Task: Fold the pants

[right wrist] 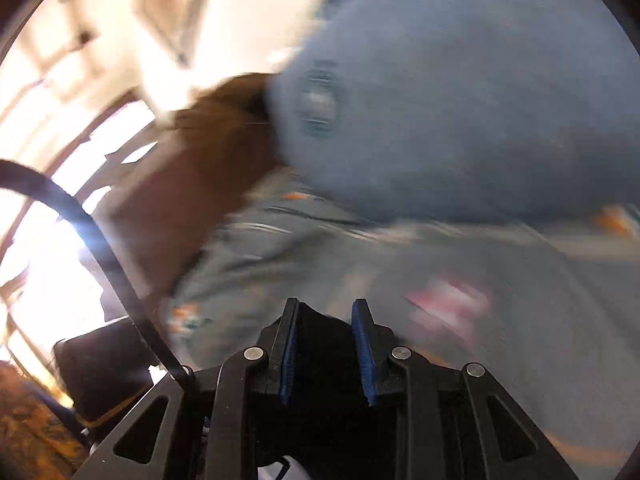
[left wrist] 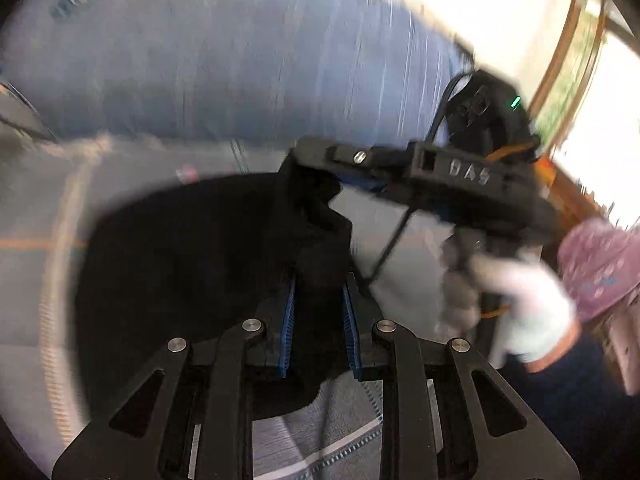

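The black pants (left wrist: 192,264) hang as a dark mass over the grey bedding in the left wrist view. My left gripper (left wrist: 318,280) is shut on a bunched fold of the pants between its blue pads. My right gripper (left wrist: 352,178) shows at upper right in that view, held by a white-gloved hand (left wrist: 532,312), and grips another part of the same cloth. In the blurred right wrist view my right gripper (right wrist: 326,308) is shut on black pants fabric (right wrist: 324,344).
A grey bedspread (left wrist: 40,208) with orange stitching lies below. A blue pillow or cushion (left wrist: 224,64) sits behind it, also in the right wrist view (right wrist: 460,100). Bright windows with wooden frames (left wrist: 560,52) are to the side. A black cable (right wrist: 100,248) crosses the right wrist view.
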`<state>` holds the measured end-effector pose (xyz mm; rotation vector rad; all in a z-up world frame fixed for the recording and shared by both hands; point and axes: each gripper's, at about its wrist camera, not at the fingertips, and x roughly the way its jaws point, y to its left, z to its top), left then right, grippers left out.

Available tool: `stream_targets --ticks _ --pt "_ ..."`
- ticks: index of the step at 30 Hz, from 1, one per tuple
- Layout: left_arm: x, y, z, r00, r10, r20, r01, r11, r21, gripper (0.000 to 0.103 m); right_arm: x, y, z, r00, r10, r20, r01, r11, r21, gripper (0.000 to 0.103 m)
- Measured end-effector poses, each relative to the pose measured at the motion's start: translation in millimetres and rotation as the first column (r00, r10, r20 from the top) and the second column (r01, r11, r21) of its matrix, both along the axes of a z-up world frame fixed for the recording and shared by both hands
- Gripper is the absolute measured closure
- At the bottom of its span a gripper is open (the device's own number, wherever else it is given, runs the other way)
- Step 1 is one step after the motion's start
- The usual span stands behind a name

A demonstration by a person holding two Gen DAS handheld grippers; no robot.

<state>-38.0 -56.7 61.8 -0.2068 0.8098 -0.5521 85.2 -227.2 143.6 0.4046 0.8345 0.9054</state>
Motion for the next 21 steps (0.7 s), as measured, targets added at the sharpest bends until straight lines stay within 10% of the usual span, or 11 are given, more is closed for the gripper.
stream_targets --ticks 4,7,10,15,21 --pt "-7 1 10 0.996 -0.083 -0.029 0.081 0.995 -0.056 0.079 -10 -49 -27 0.984 -0.159 -0.082 0.149 0.982 -0.118 0.076" --pt "-19 17 38 0.979 -0.199 -0.042 0.192 0.972 -0.133 0.043 -22 -75 -14 0.968 -0.243 -0.061 0.234 0.965 -0.121 0.049" --pt "-39 39 65 0.975 -0.215 0.059 0.22 0.972 -0.086 0.041 -35 -77 2 0.968 -0.248 -0.048 0.244 0.966 -0.083 0.043" --pt "-29 70 62 0.989 -0.097 0.116 0.081 0.987 0.136 0.041 -69 -39 24 0.993 -0.115 0.004 0.115 0.988 -0.103 0.043" --pt "8 91 15 0.998 0.056 0.019 -0.058 0.987 0.151 0.041 -70 21 10 0.997 0.025 0.068 -0.002 0.947 -0.321 0.049"
